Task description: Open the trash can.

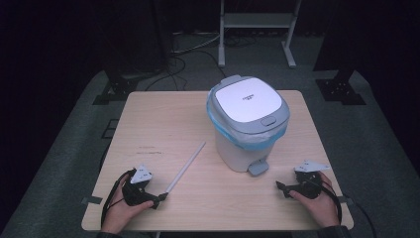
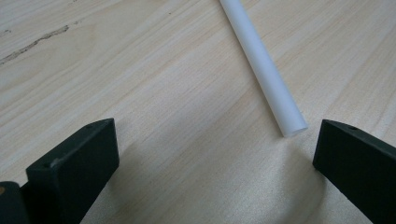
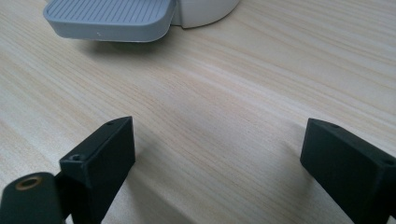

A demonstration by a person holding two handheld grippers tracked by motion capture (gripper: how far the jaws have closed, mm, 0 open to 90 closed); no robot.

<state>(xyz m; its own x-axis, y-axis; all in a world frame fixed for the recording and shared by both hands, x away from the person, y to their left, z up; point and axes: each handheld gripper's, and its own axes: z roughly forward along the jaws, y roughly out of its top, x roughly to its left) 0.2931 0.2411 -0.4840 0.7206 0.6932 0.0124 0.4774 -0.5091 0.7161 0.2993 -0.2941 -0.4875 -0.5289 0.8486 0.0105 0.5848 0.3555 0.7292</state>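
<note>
A white pedal bin (image 1: 247,121) with a grey lid and a blue liner stands on the wooden table (image 1: 158,119), right of centre. Its grey foot pedal (image 1: 258,167) (image 3: 109,18) faces the near edge. A thin white tube (image 1: 185,167) (image 2: 264,70) lies slantwise left of the bin. My left gripper (image 1: 157,199) (image 2: 215,158) rests open on the table, with the tube's near end just short of its right jaw. My right gripper (image 1: 281,188) (image 3: 217,158) lies open on bare wood, a short way from the pedal.
Dark pencil marks (image 1: 151,151) (image 2: 32,44) show on the tabletop left of the tube. Beyond the table stand a metal frame (image 1: 257,29), black stand legs (image 1: 341,89) and loose cables (image 1: 183,54) on grey carpet.
</note>
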